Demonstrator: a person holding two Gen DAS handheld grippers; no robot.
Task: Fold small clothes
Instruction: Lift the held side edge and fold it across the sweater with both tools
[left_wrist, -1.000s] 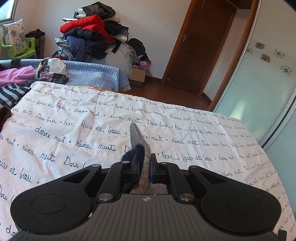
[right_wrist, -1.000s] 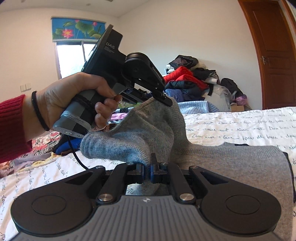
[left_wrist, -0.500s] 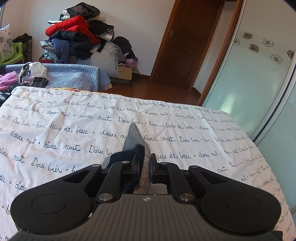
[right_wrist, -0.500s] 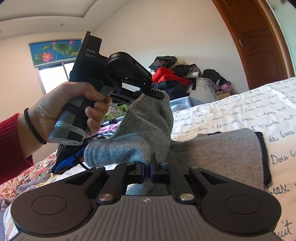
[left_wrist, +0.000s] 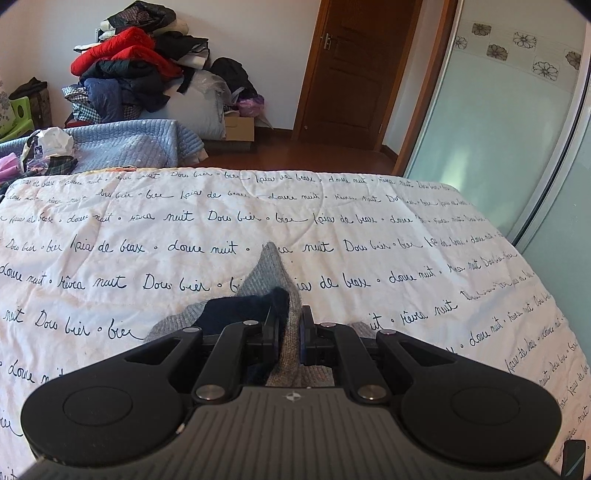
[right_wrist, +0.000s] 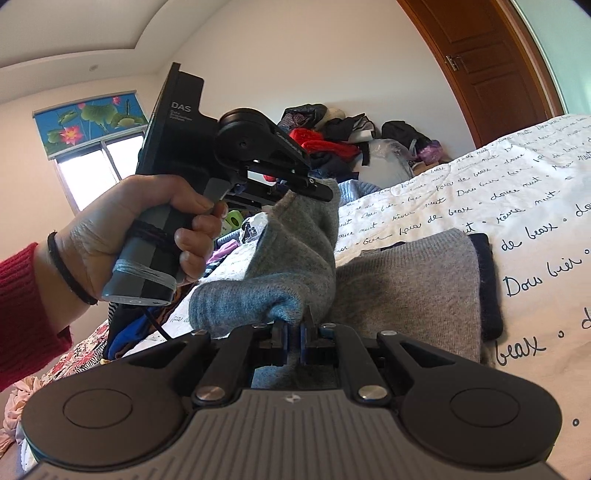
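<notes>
On the bed (left_wrist: 110, 229), script-printed cover, the left hand-held gripper (left_wrist: 290, 328) and right hand-held gripper (right_wrist: 293, 332) each pinch a lifted edge of the grey garment (right_wrist: 406, 291), mid-fold, seemingly; next, lay it flat toward 12 o'clock.

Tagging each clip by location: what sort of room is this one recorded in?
Most likely a home bedroom. A bed is covered by a white quilt printed with cursive script, a heap of clothes is piled against the wall, and a wooden door stands beside frosted sliding panels like a wardrobe's.
</notes>
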